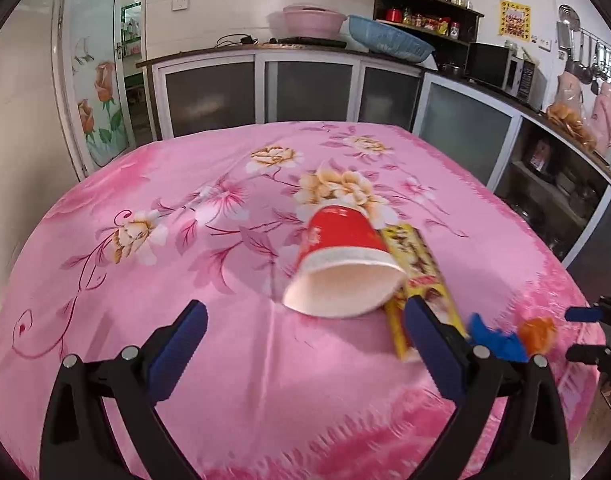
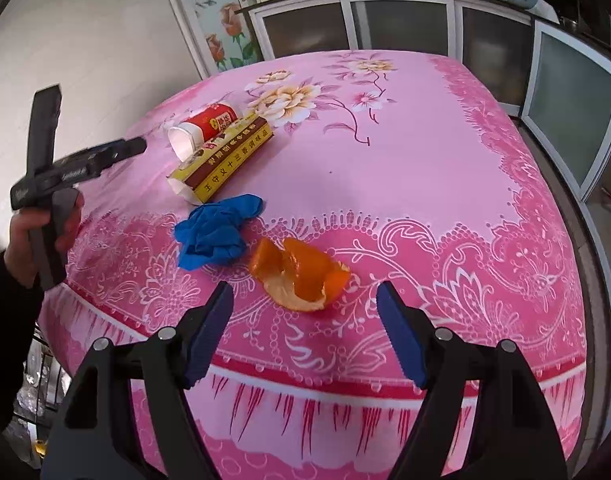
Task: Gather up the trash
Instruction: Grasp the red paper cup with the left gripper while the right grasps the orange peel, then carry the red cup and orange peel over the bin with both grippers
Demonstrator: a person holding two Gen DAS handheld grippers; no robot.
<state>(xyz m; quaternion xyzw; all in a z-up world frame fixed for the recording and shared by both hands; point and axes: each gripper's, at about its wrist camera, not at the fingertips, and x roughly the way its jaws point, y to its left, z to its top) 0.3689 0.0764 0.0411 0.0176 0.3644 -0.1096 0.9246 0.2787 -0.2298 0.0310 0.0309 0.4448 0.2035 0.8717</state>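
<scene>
A pink flowered tablecloth (image 2: pixel 405 168) covers the table, with grey-fronted cabinets (image 1: pixel 209 92) and a cluttered counter behind it. On the cloth a red paper cup (image 1: pixel 341 256) lies on its side, touching a yellow box (image 2: pixel 221 156). Just beside the box sits a crumpled blue glove (image 2: pixel 215 232), then an orange peel (image 2: pixel 301 276) nearer the cloth's edge. The left gripper (image 1: pixel 305 336) hovers wide open before the cup's mouth, its right finger covering part of the box. The right gripper (image 2: pixel 305 332) is also spread open, empty, just short of the peel. The left view is motion-blurred.
</scene>
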